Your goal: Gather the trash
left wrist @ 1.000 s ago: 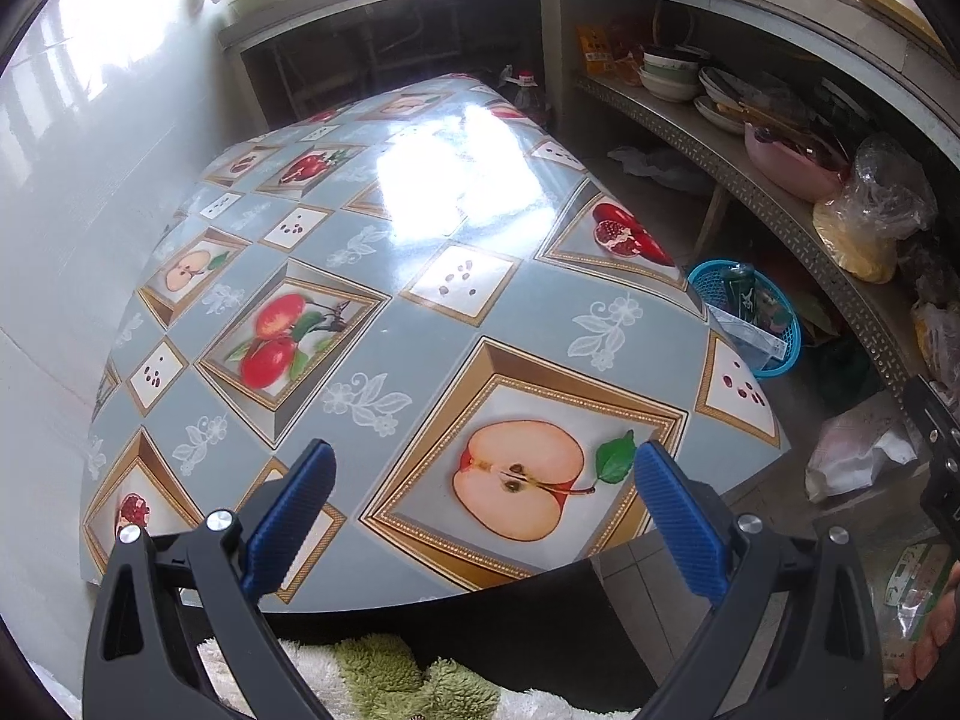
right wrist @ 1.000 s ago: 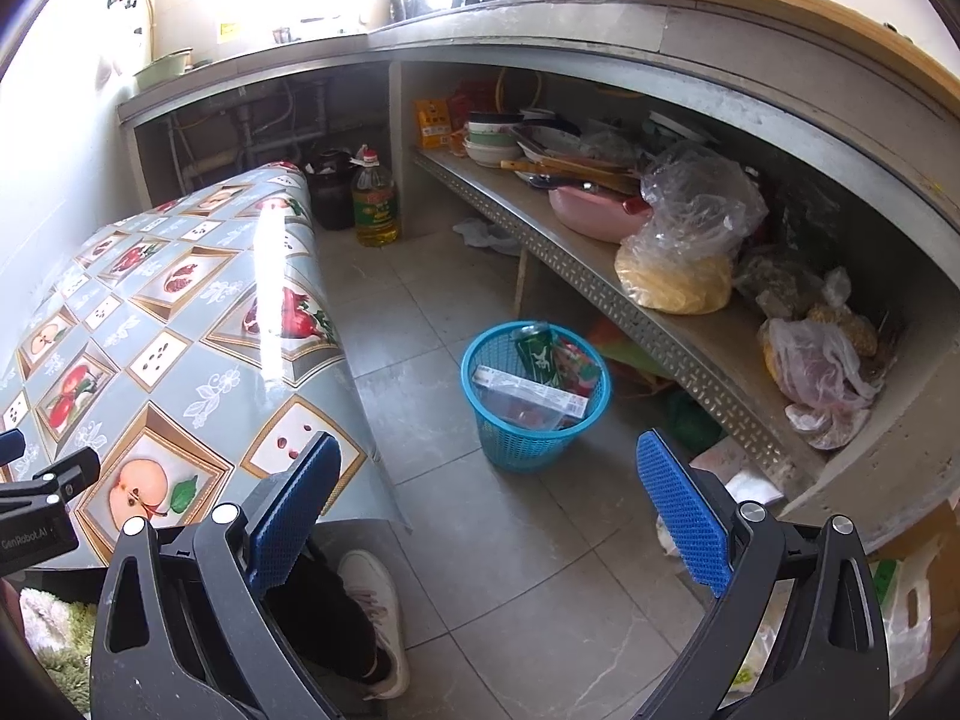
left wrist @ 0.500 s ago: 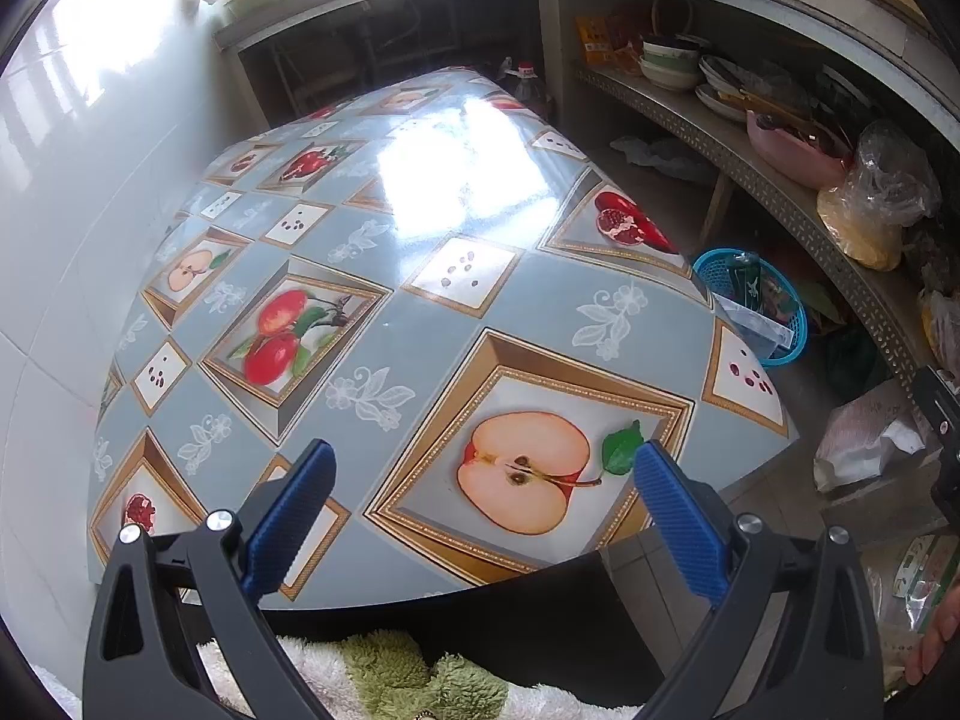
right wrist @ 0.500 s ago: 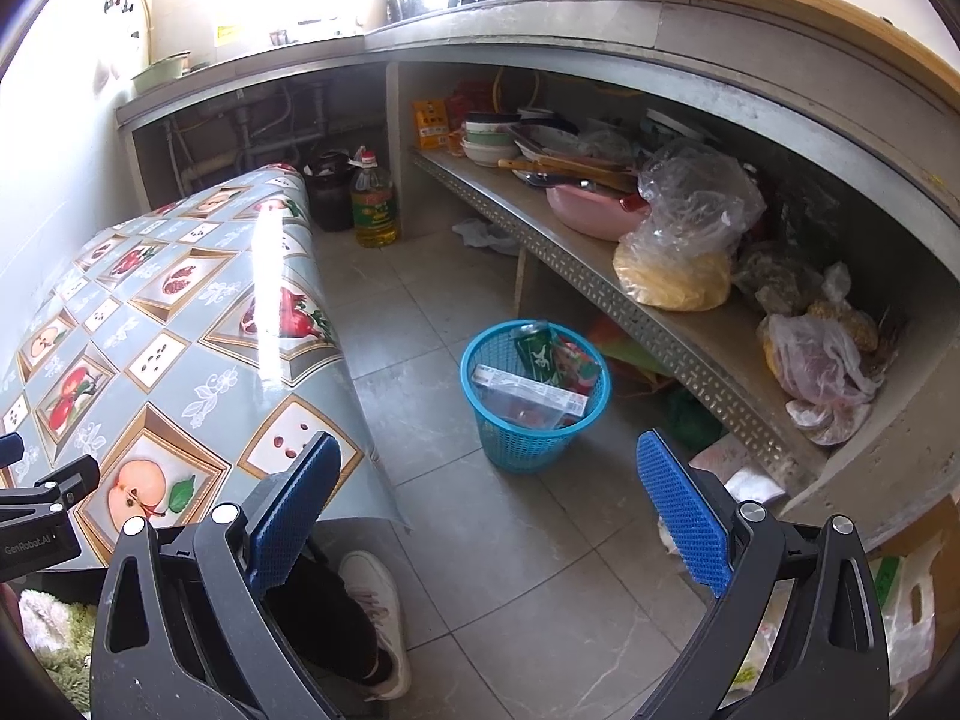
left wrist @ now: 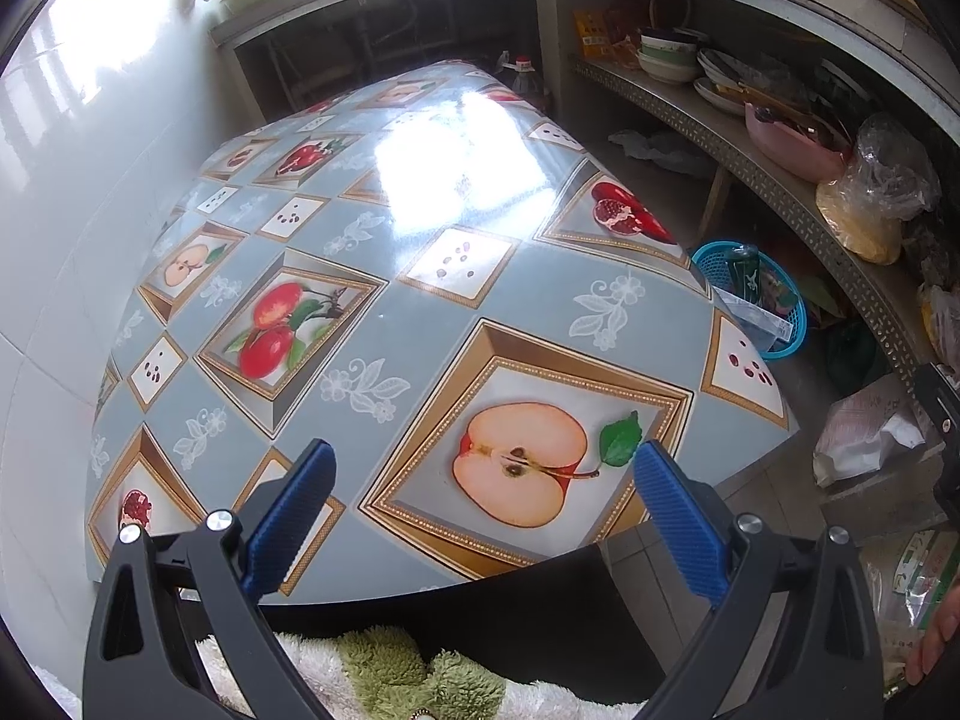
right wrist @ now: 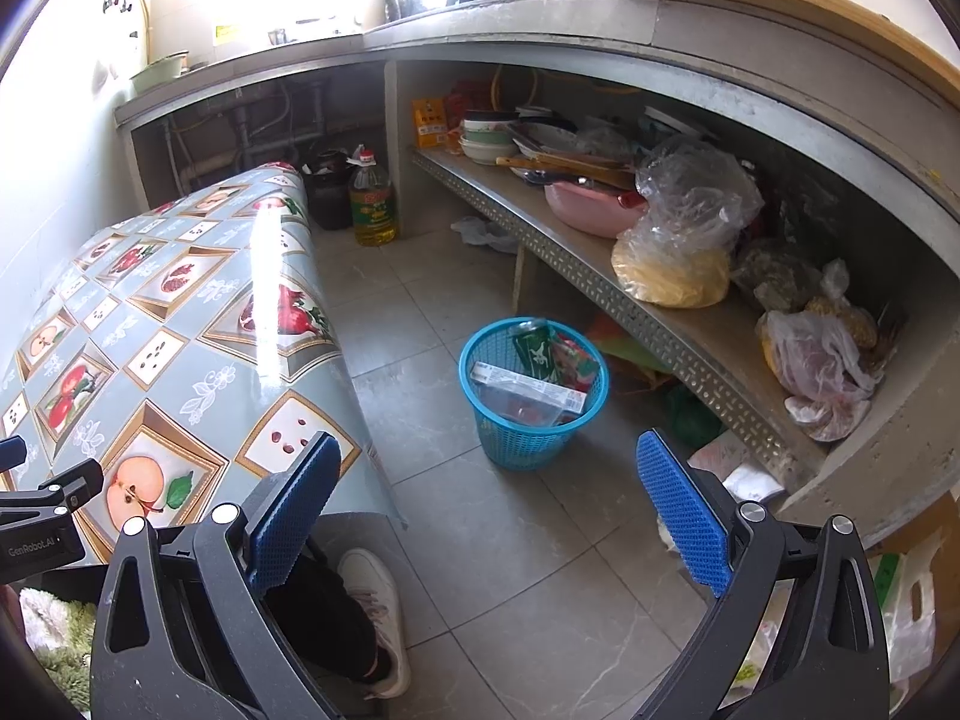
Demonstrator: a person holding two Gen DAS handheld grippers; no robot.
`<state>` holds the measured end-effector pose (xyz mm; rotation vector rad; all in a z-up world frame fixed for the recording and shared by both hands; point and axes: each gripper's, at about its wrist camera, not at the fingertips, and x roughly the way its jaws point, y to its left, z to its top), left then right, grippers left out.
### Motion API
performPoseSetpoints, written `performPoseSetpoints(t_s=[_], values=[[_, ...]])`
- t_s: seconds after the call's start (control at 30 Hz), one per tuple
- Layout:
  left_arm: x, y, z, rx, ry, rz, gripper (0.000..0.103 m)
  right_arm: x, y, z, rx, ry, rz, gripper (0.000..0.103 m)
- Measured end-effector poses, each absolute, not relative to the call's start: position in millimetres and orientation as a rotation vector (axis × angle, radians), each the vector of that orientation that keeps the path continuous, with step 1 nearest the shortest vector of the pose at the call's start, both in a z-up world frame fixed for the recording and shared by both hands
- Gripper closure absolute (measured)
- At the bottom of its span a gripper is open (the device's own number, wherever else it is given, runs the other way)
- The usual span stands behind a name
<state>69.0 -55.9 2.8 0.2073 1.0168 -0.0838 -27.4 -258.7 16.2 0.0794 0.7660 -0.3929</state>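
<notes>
A blue plastic basket (right wrist: 531,420) stands on the tiled floor and holds a green can (right wrist: 536,351), a clear flat box (right wrist: 528,387) and a red wrapper. In the left wrist view that basket (left wrist: 774,324) peeks out past the table's right edge. My right gripper (right wrist: 487,495) hovers open above the floor, nearer than the basket, with nothing between its blue pads. Over the near edge of the fruit-print tablecloth (left wrist: 384,276) my left gripper (left wrist: 480,495) is open and holds nothing. No loose trash lies on the cloth.
A low perforated shelf (right wrist: 600,294) on the right carries bowls, a pink basin (right wrist: 591,207) and plastic bags. An oil bottle (right wrist: 372,201) stands at the table's far end. White bags (left wrist: 864,426) lie on the floor. A person's shoe (right wrist: 375,606) is by the table.
The left wrist view has shifted slightly, so the table sits a little lower and nearer in frame. The right view is nearly the same; both grippers stay open.
</notes>
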Motion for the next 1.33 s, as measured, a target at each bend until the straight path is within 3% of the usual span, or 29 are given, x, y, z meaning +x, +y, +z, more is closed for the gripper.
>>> performPoseSetpoints(t_s=[1.33], values=[[70.1, -55.5, -4.3, 0.196, 1.047, -0.096, 0.006, -28.1, -253.6, 15.1, 0.081, 0.767, -0.391, 0.008]])
